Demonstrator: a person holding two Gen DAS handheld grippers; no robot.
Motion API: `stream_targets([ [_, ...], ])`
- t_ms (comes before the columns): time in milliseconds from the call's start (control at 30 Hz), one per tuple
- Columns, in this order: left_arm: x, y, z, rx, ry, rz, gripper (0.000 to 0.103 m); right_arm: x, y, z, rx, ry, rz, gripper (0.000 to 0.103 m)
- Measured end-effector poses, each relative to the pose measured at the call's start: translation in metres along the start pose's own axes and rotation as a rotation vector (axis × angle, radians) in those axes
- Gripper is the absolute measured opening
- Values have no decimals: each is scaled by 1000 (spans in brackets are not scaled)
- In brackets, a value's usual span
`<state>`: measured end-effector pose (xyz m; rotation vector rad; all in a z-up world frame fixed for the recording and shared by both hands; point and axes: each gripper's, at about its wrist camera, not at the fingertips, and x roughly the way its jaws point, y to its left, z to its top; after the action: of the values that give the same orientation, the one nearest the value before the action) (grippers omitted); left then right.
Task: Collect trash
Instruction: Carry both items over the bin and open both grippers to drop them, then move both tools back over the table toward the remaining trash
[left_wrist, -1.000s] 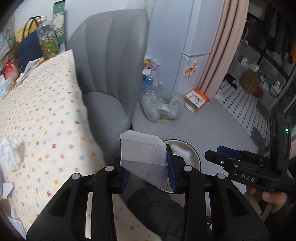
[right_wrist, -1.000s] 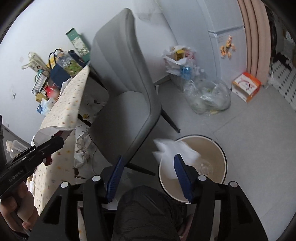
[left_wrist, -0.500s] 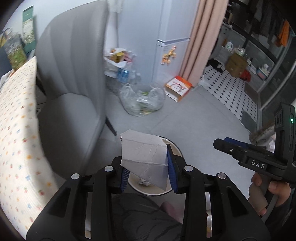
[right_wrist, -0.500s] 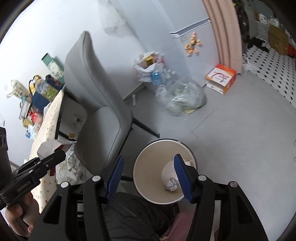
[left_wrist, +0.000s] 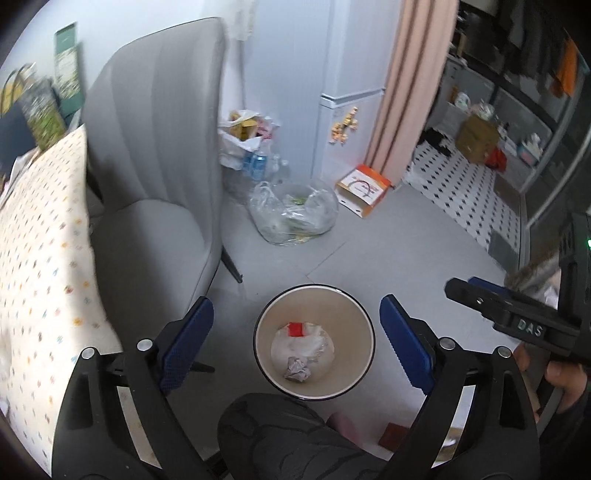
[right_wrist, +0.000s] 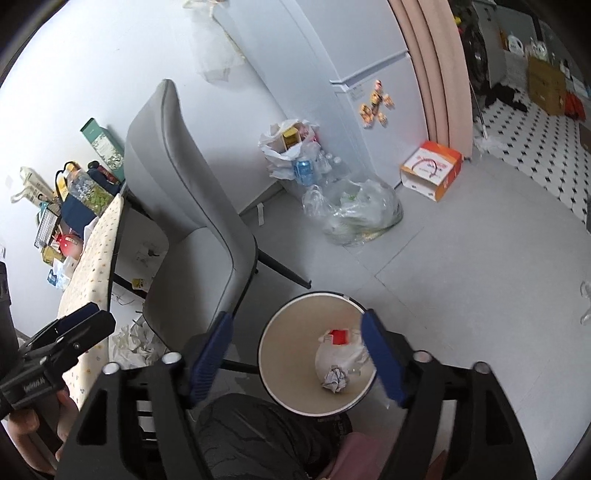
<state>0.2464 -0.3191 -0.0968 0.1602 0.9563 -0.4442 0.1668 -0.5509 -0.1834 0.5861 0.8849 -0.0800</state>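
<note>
A round beige waste bin (left_wrist: 354, 314) stands on the grey floor; it also shows in the right wrist view (right_wrist: 280, 332). Inside lie white paper with a red patch (left_wrist: 303, 338) and a crumpled grey wad (left_wrist: 297, 369), which also shows in the right wrist view (right_wrist: 335, 378). My left gripper (left_wrist: 295, 332) is open and empty, held above the bin. My right gripper (right_wrist: 295, 347) is open and empty, also above the bin. More crumpled tissues (right_wrist: 135, 341) lie under the table.
A grey chair (left_wrist: 155, 155) stands left of the bin beside a table with a dotted cloth (left_wrist: 37, 240). A clear plastic bag (left_wrist: 295, 214), a white bag of bottles (left_wrist: 245, 147), an orange box (left_wrist: 364, 188) and a fridge (left_wrist: 351, 122) are behind.
My left gripper opened and the white paper it held is gone from its jaws. White paper now lies in the bin. Both views swung towards the bin.
</note>
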Motion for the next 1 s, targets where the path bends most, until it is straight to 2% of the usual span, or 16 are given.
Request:
stream_targets([
  [100,-11,16,-3,-39,-21,8,90,-7,14,1,-25,-21,-3,87],
  [267,-33,38,-13,-106,-61,8,90,-18,37,1,-62,-46,11,95],
  [467,-63,69,-28,-189,-116,-6,90,-31,74,-4,-125,-69,34,95],
  [1000,-145,138,-80,-294,-260,69,90,-60,183,-33,-323,-87,132,95],
])
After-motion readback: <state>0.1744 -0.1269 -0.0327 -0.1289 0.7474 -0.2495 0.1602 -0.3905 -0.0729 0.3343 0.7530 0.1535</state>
